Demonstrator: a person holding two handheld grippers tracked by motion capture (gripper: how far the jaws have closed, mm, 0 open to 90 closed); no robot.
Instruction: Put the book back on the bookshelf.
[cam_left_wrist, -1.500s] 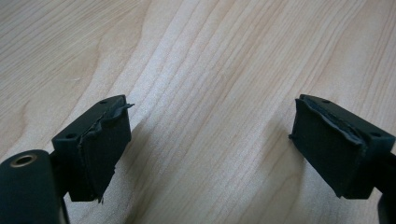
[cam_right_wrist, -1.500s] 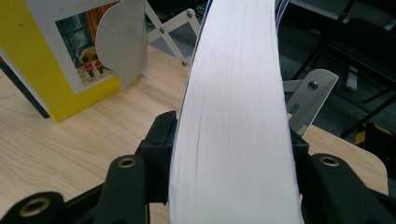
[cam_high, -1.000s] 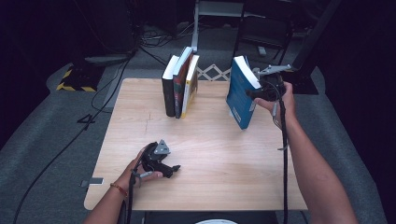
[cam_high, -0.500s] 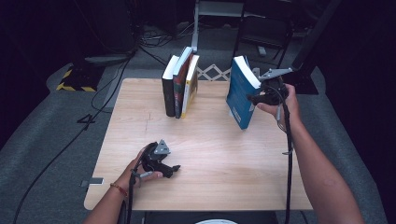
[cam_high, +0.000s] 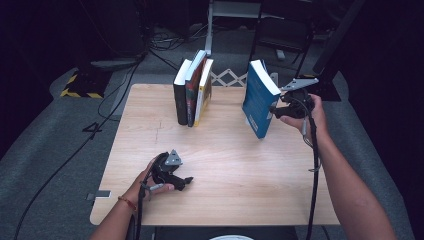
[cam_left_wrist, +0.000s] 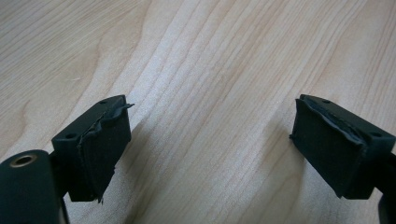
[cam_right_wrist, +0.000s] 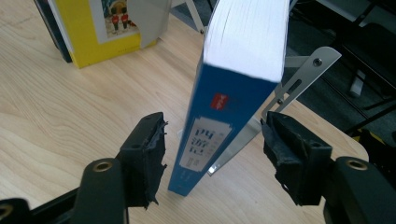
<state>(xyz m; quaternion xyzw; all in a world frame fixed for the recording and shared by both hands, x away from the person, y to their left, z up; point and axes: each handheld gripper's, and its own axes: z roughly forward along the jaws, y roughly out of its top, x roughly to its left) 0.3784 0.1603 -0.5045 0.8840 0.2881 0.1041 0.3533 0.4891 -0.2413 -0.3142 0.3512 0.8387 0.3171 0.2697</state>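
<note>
- High view: wooden surface (cam_high: 225, 175). A blue book (cam_high: 259, 100) stands on end at the far right, tilted, top leaning away from the right gripper (cam_high: 278, 111), which sits level against its spine side.
- Same view: three books (cam_high: 192, 92) lean together at the far centre, well apart from the blue book. The left gripper (cam_high: 186, 183) lies low on the near left of the surface, in the person's hand.
- Right gripper view adds what the high view cannot: the jaws straddle the blue book's spine with a gap on each side, pads off the cover. They have just been opening, with the book between them but not gripped. So released.
- Right gripper view also shows a metal bookend (cam_right_wrist: 280, 98) behind the blue book, a slotted upright that slants to the right and appears to meet the book's far cover; the high view gives just a sliver of it.
- Left gripper view: jaws wide apart over bare wood grain, nothing between them; released.
- Writing: the blue spine carries a small red tag (cam_right_wrist: 221, 101) and a pale label (cam_right_wrist: 203, 143) with Chinese characters, too blurred to read with any certainty.
- Right gripper view, top left: a yellow book (cam_right_wrist: 100, 35) with a picture panel on the cover, no legible text.
- High view: grey floor with black cables around the surface; yellow-black striped item at far left.
</note>
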